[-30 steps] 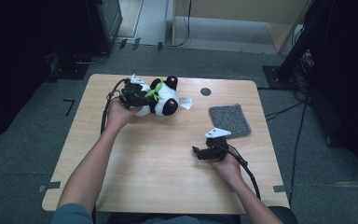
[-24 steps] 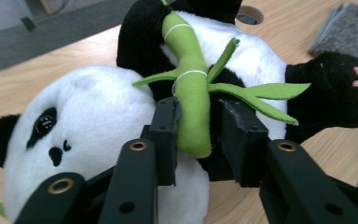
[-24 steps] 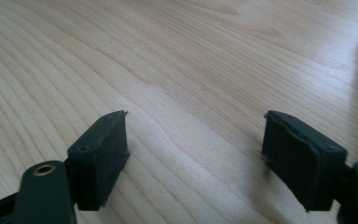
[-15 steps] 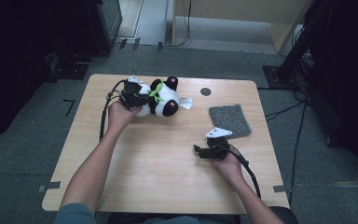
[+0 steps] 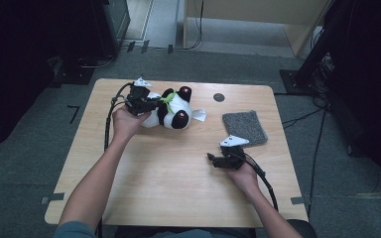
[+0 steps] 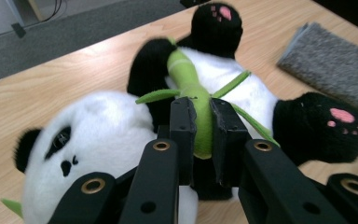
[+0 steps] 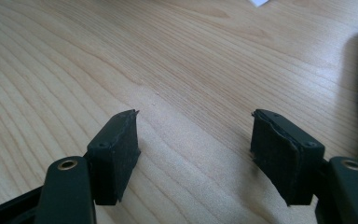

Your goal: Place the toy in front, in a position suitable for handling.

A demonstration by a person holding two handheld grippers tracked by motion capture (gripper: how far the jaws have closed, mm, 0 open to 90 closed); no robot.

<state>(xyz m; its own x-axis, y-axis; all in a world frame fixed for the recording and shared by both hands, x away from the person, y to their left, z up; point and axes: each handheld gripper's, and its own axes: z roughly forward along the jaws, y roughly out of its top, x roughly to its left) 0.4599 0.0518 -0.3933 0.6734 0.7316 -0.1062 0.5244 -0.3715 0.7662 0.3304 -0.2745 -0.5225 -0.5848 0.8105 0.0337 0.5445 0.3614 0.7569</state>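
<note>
From the high view: the light wooden worktop [image 5: 168, 163] carries a black-and-white plush panda toy [image 5: 171, 109] lying on its back toward the far left part. The left tongs [image 5: 151, 103] are right at the panda, held by the person's left hand [image 5: 125, 121], with a black cable looping off beside the wrist. Over to the right lies a grey rectangular fabric mat [image 5: 244, 127], flat and well apart from the panda. Just beside the toy sits a small white paper tag [image 5: 199, 115], and a dark round hole [image 5: 219, 97] marks the worktop near its far edge. The right tongs [image 5: 212, 159] rest low on the wood near the mat's front corner, the right hand [image 5: 242, 173] behind them.

Left gripper view now — the two black jaws are closed in tight on a green felt bamboo stalk [image 6: 200, 121] that runs down the panda's white belly, gripped between the pads with green showing in the narrow gap. The panda's face lies at lower left, and its black feet with pink paw prints point away and to the right. The grey mat shows at the upper right.

Right gripper view — the right tongs stand wide apart with nothing between them, bare wood grain in the gap. The mat's edge sits at the right border, just beside the right-hand jaw.
</note>
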